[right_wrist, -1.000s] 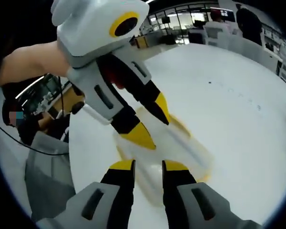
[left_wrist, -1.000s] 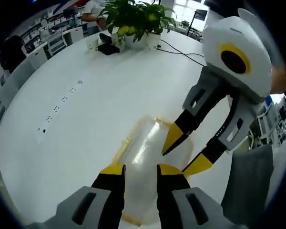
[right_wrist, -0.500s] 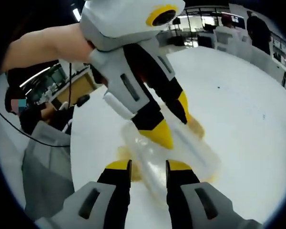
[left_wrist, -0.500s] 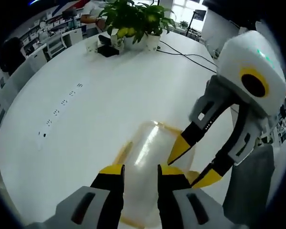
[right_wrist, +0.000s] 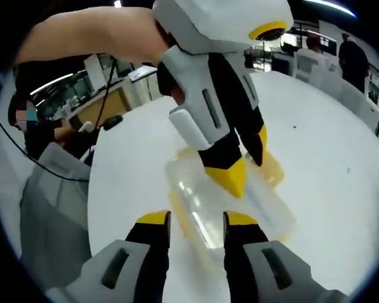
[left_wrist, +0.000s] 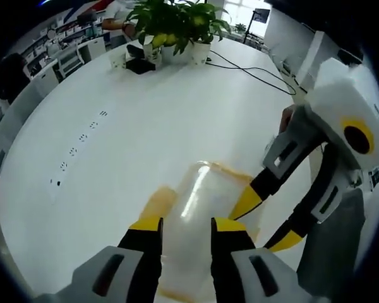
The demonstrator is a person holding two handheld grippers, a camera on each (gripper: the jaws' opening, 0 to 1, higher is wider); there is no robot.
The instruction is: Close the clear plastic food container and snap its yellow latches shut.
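A: Since a second ago, the right gripper (left_wrist: 265,221) has been lowered onto the container (left_wrist: 199,214) on the table (left_wrist: 114,126).
B: Noted. Left gripper (left_wrist: 186,227) jaws are held slightly apart over the lid, nothing clamped; right likewise.

Open-plan office: round white meeting table (left_wrist: 145,113), potted plants (left_wrist: 177,25), desks (left_wrist: 69,53).

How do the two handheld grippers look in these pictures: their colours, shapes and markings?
The left gripper and the right gripper look alike: a rounded white housing with a black lens ringed in yellow, grey slotted arms, and black fingers ending in pointed yellow tips. A person's bare forearm holds the left one; no sleeve shows.
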